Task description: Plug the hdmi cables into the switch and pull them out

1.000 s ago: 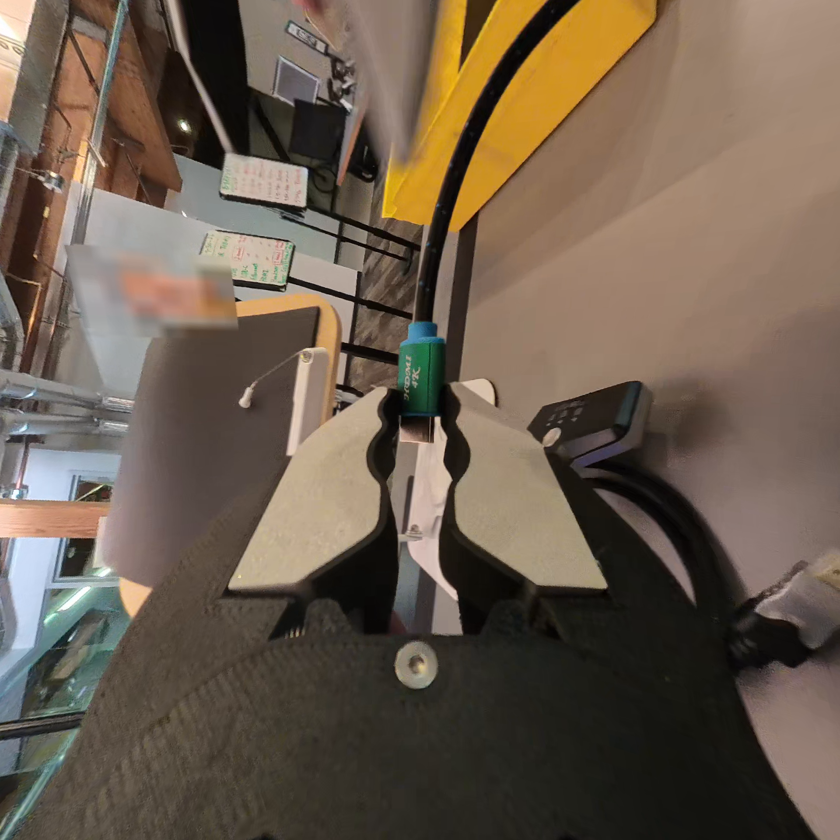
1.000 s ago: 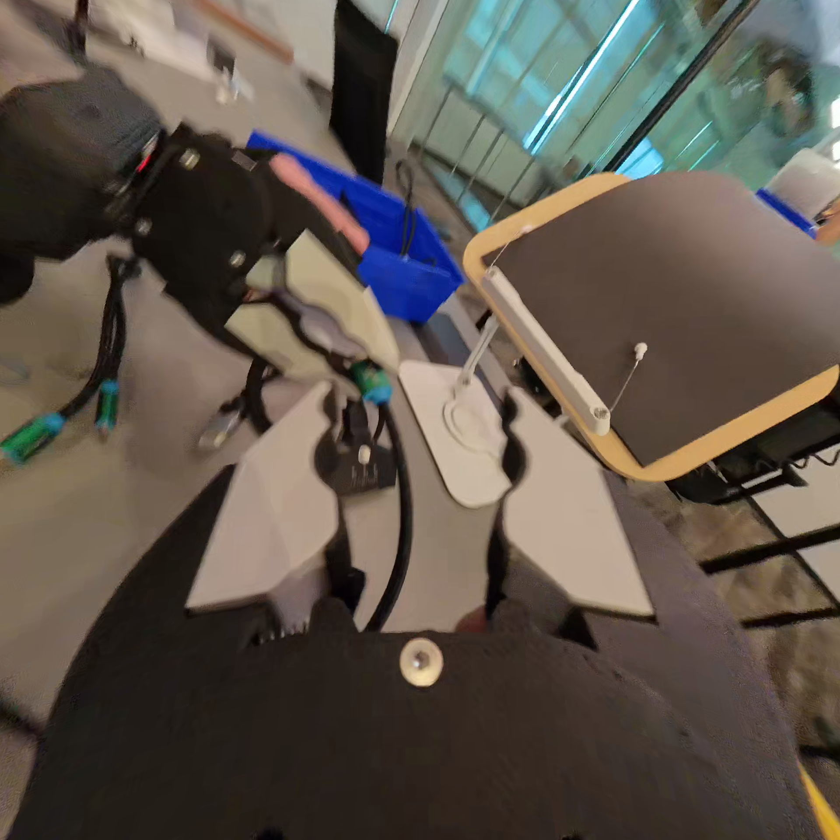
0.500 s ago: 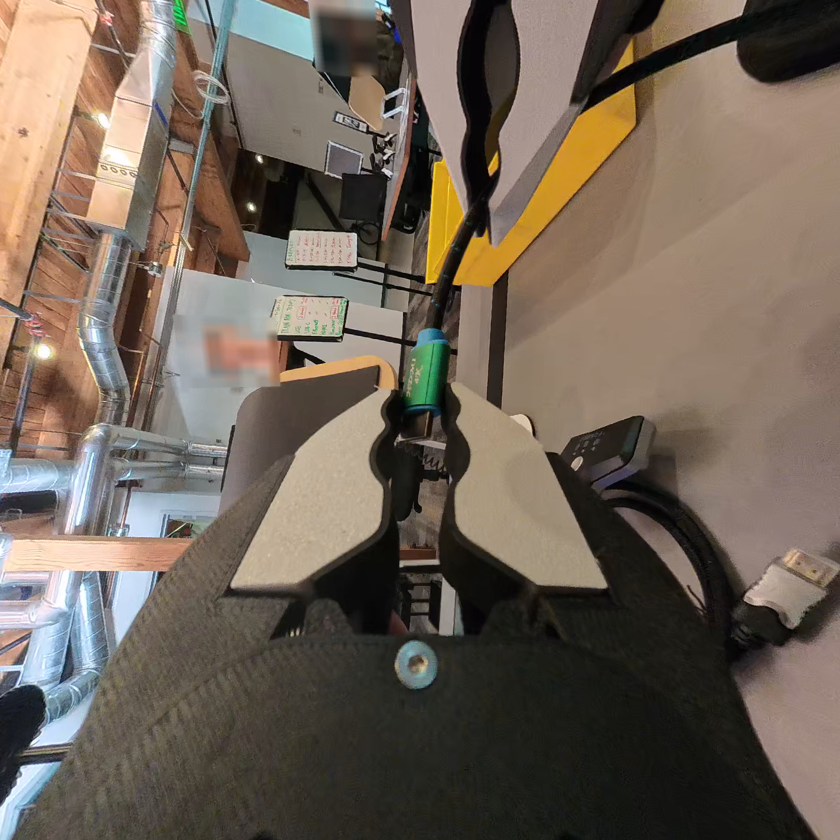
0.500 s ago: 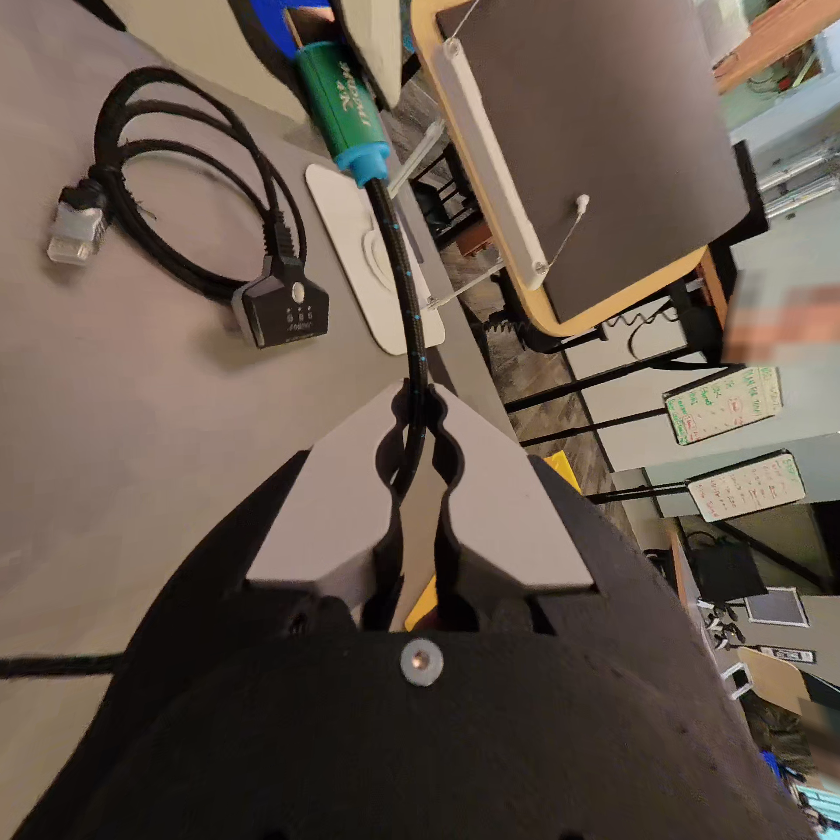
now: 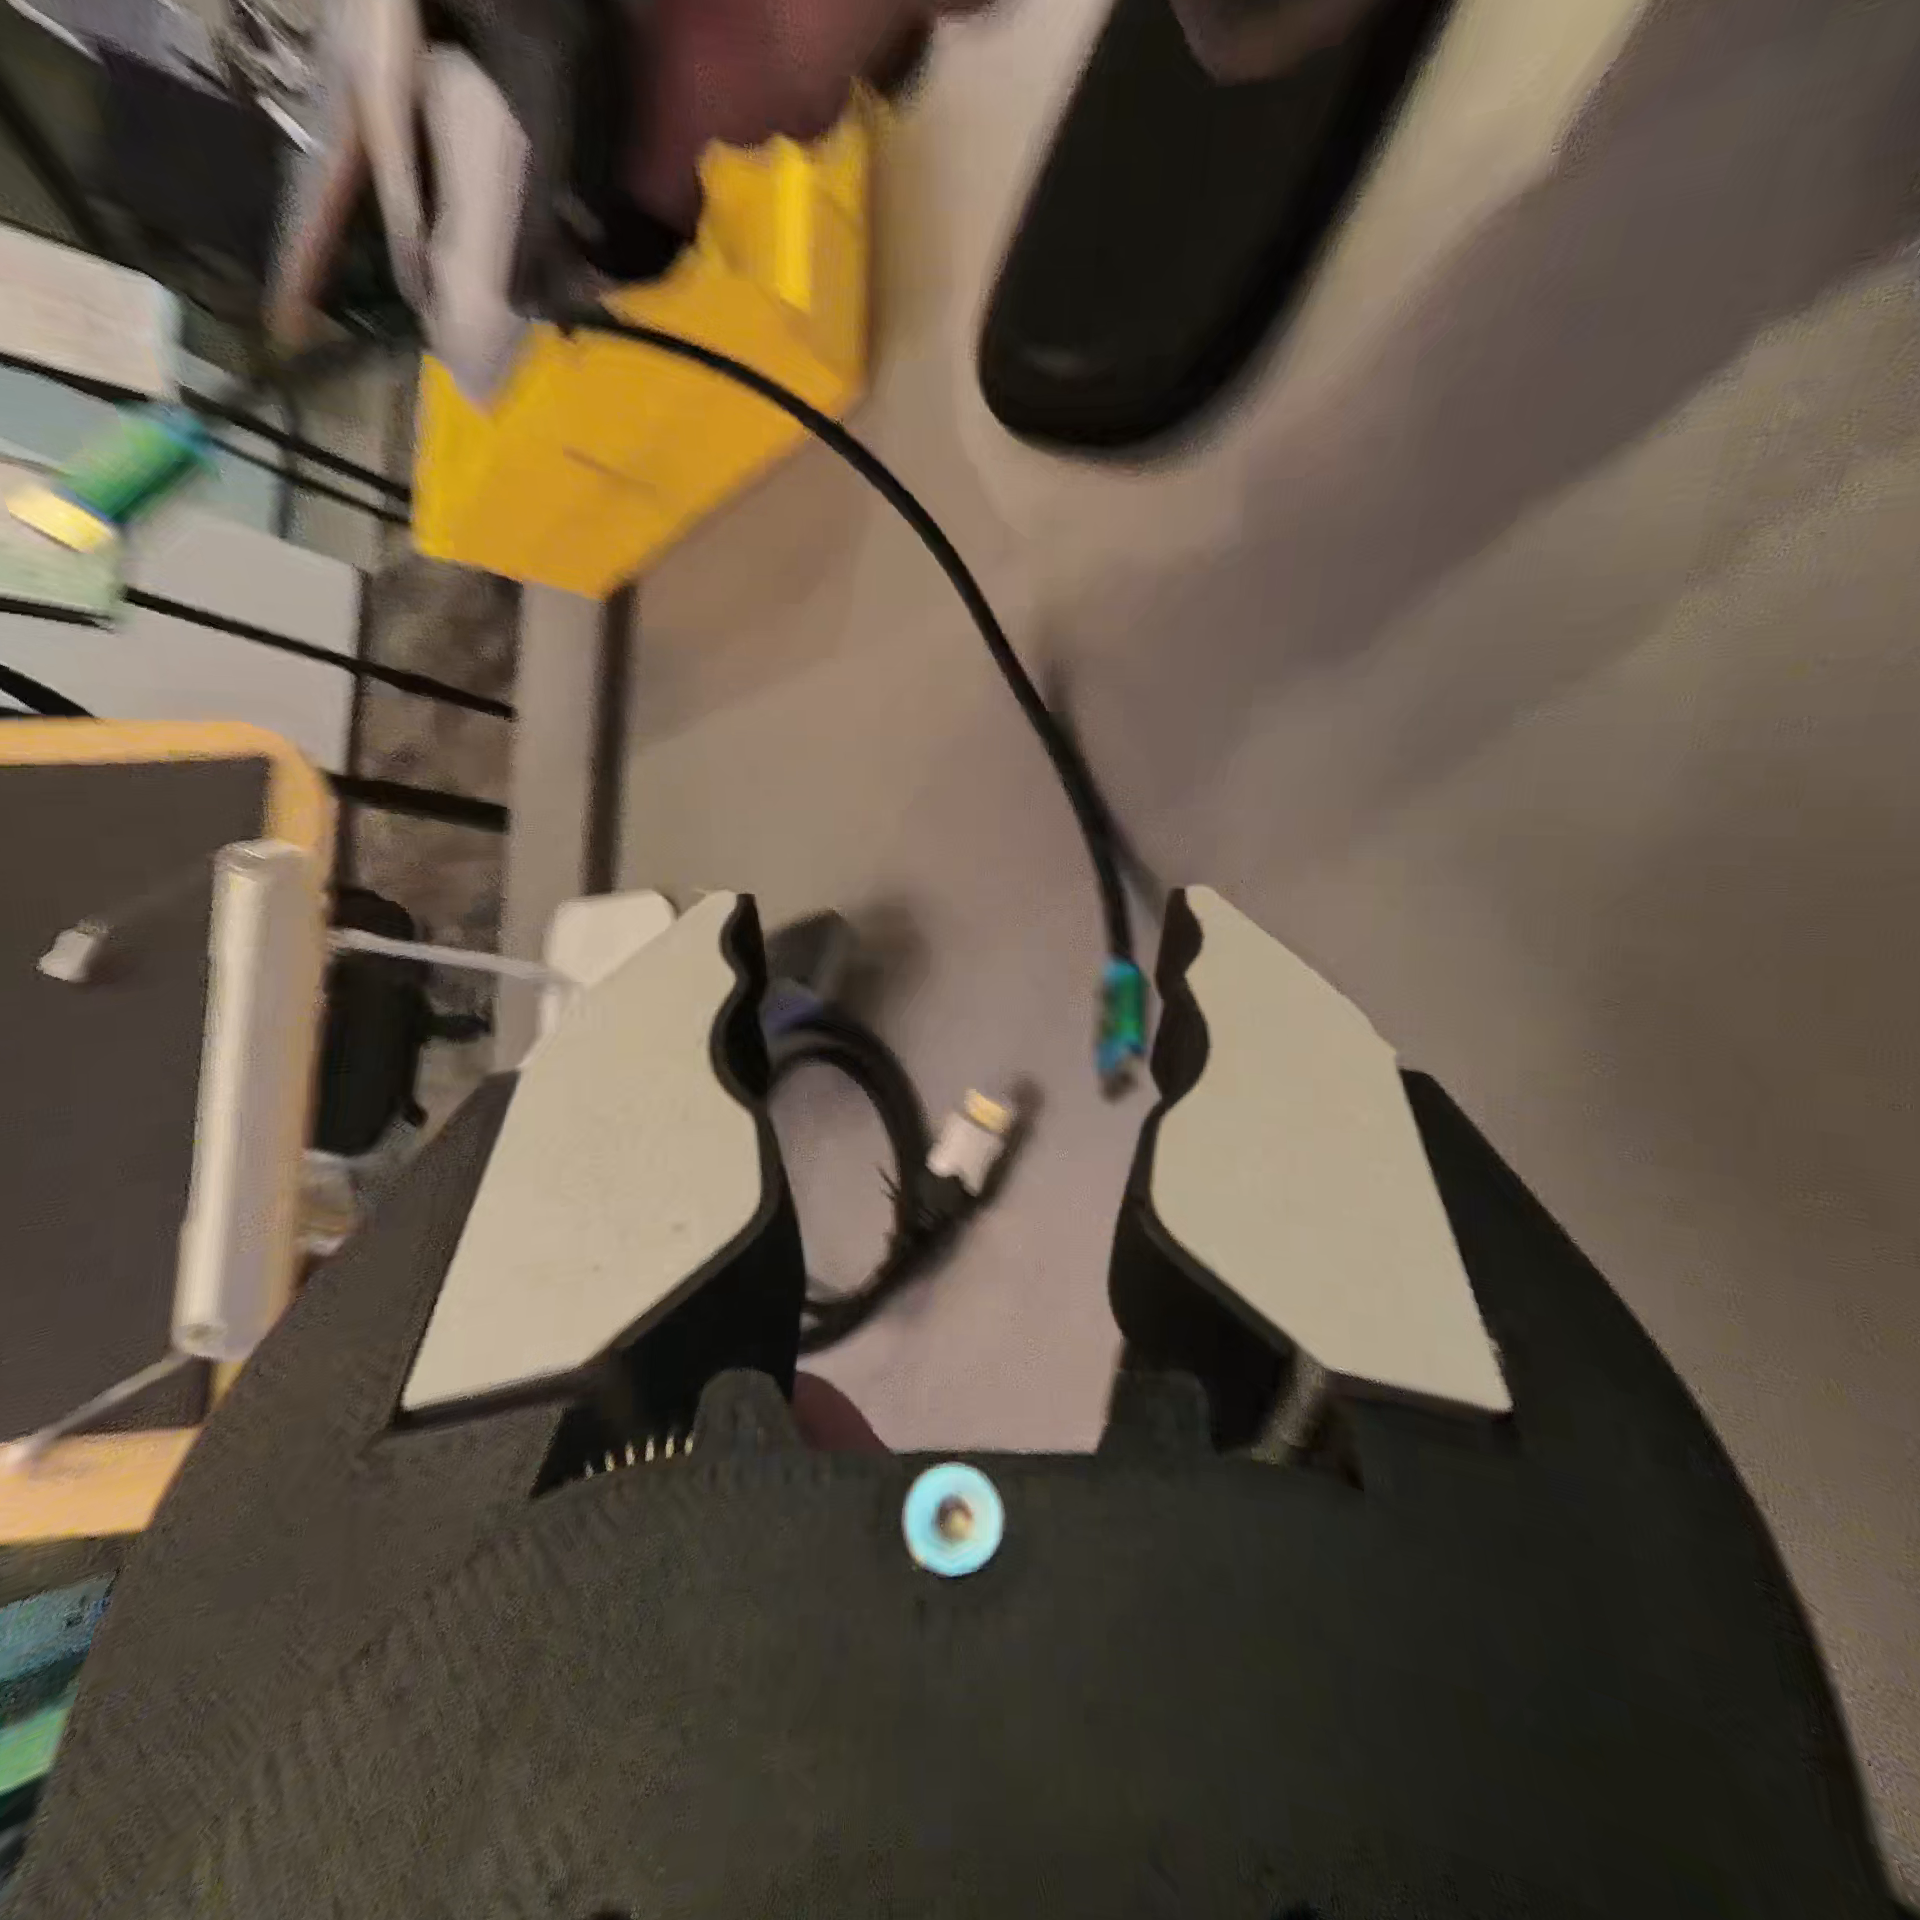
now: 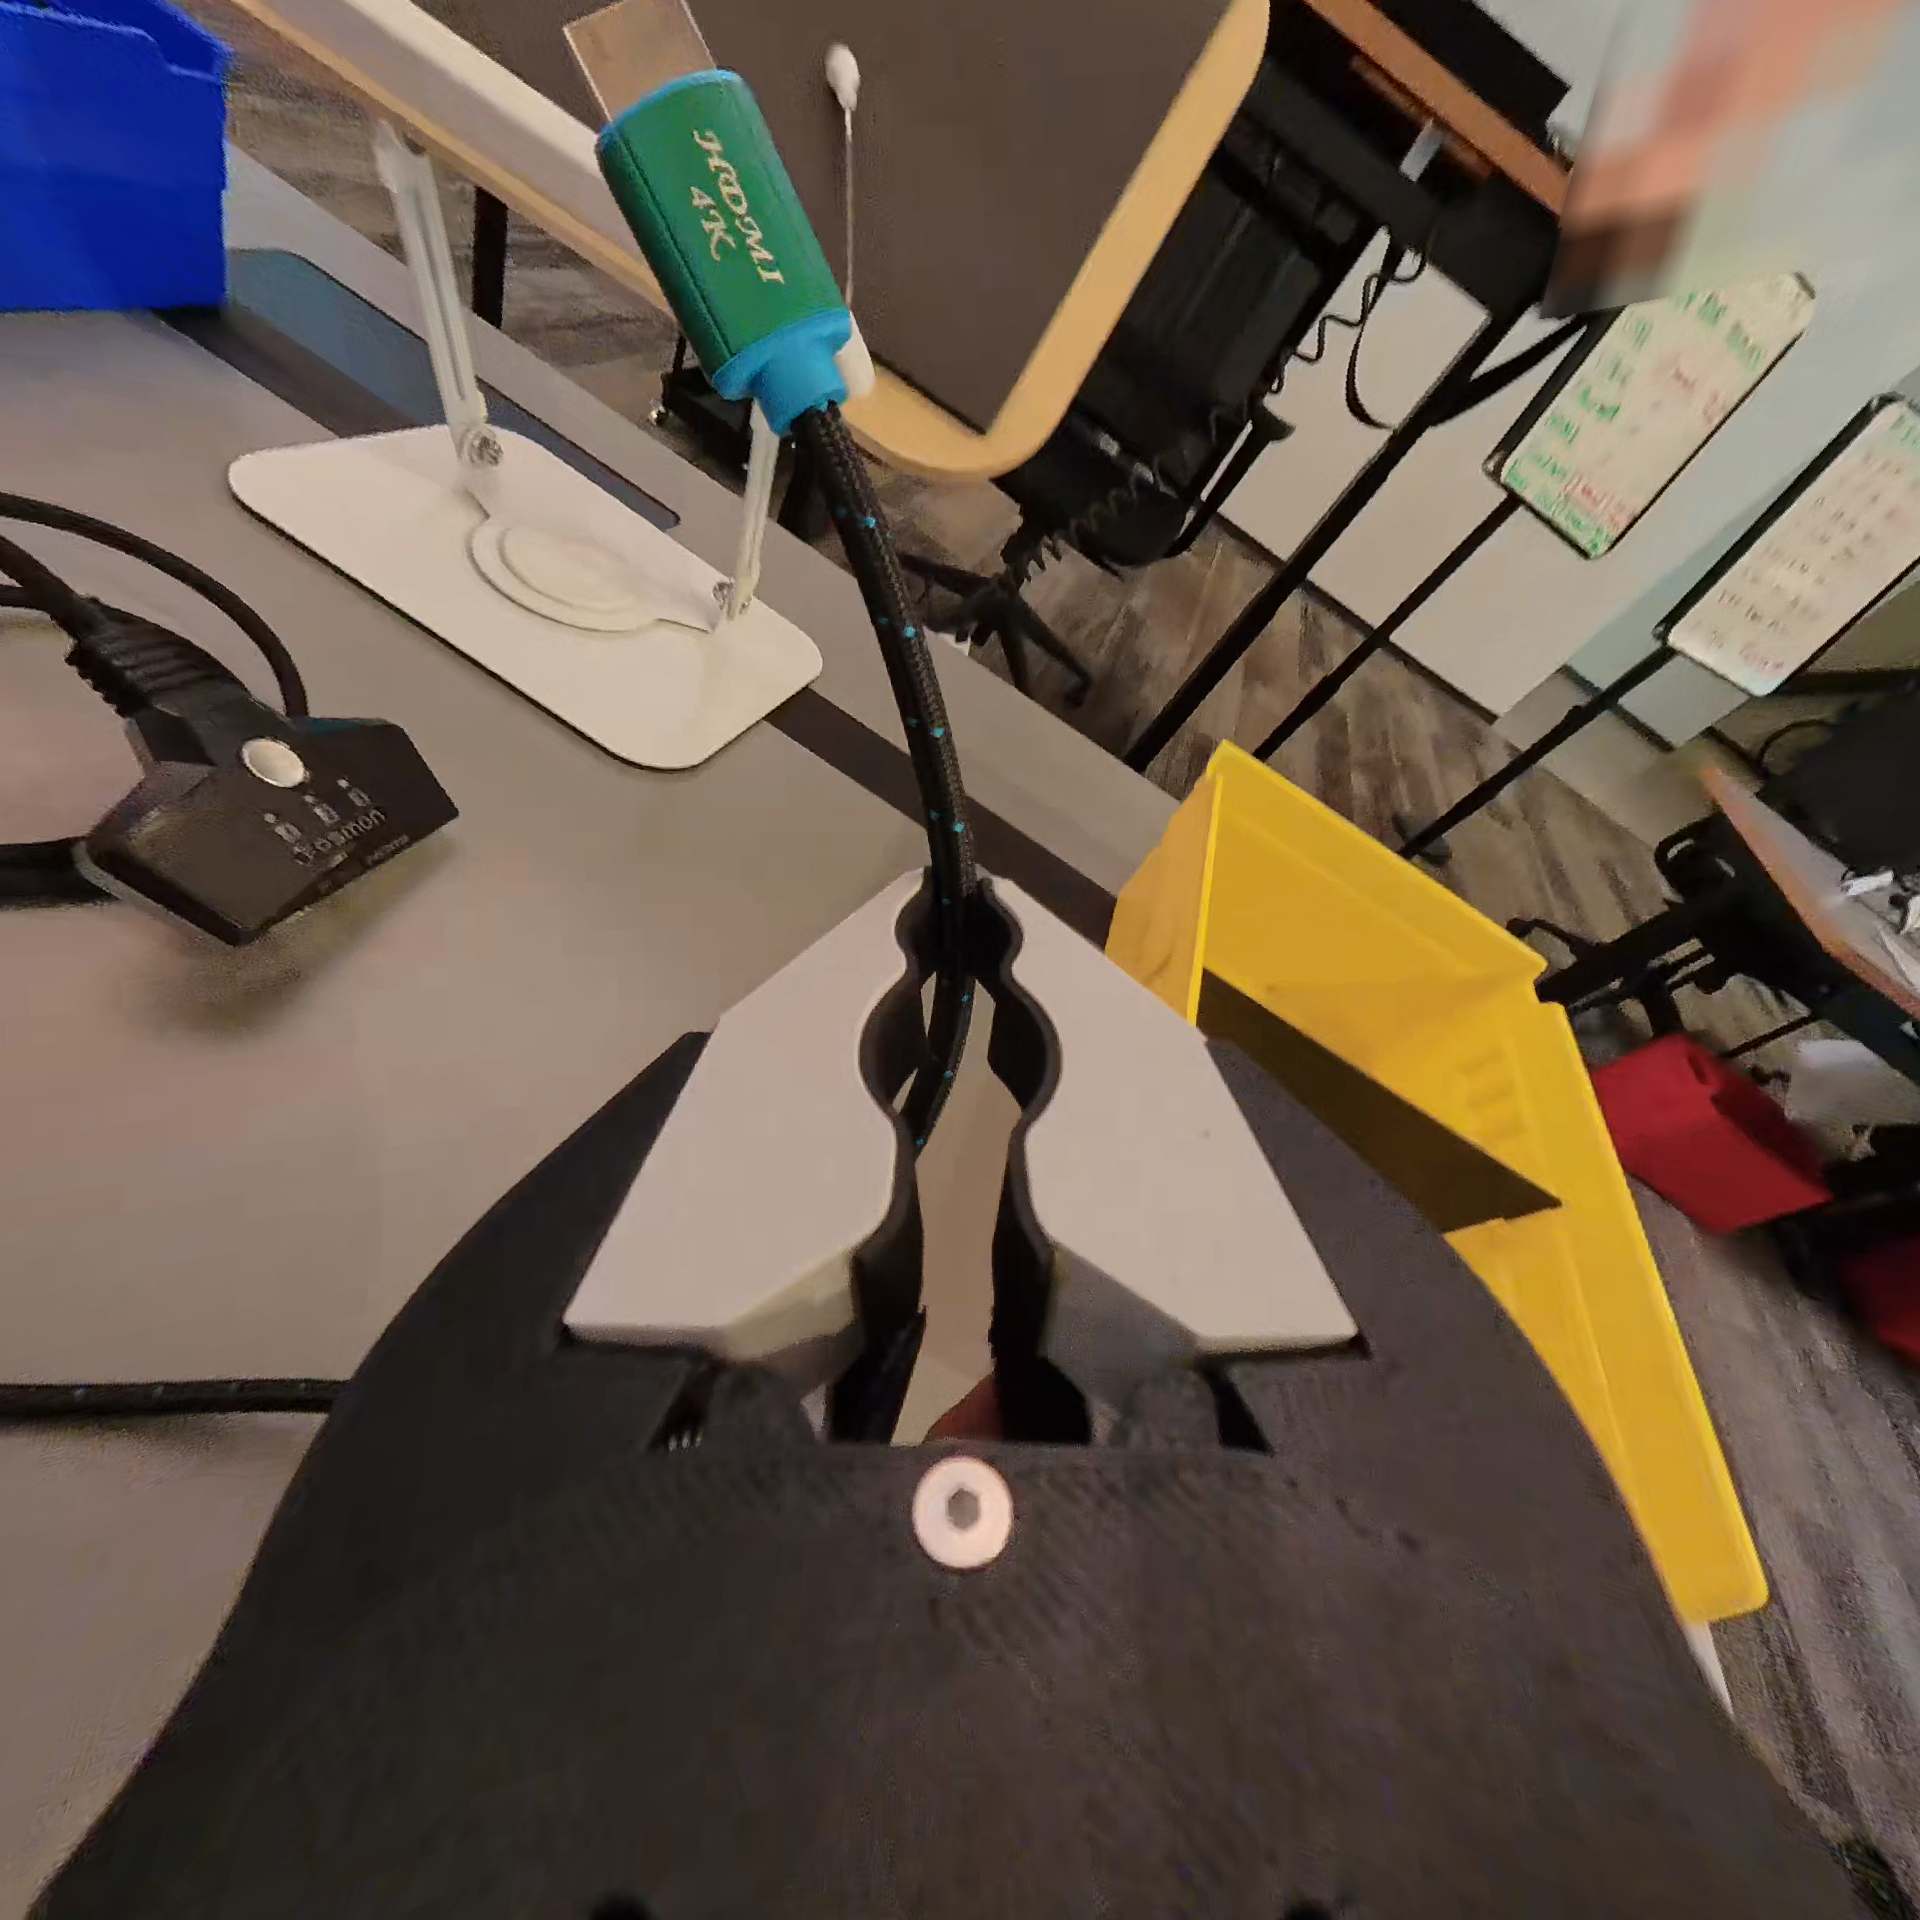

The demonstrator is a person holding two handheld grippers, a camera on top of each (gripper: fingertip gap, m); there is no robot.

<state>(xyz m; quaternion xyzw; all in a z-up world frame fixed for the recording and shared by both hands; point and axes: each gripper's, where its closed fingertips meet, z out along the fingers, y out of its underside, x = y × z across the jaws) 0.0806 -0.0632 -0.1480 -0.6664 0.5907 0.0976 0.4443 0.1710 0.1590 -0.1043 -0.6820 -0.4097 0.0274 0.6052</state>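
My right gripper (image 6: pixel 951 896) is shut on a black braided HDMI cable (image 6: pixel 914 665) a short way below its green plug (image 6: pixel 727 229), which sticks up in the air. The black switch (image 6: pixel 270 821) lies on the grey table (image 6: pixel 499 1060) to the left, with no plug in the side I see. My left gripper (image 5: pixel 956 925) is open and empty. In the blurred left wrist view the green plug (image 5: pixel 1120 1023) shows free close to my right finger, and the switch (image 5: pixel 821 951) lies beyond with its coiled lead and silver plug (image 5: pixel 971 1138).
A yellow bin (image 6: pixel 1351 1039) sits at the table's right edge and also shows in the left wrist view (image 5: pixel 623 447). A white stand base (image 6: pixel 520 582) lies behind the switch. A blue bin (image 6: pixel 104 156) is at the far left. The table edge runs past the stand.
My left gripper has let go of the green plug, opened and drawn back. My right gripper still holds the cable and has swung round, so the plug now stands up.
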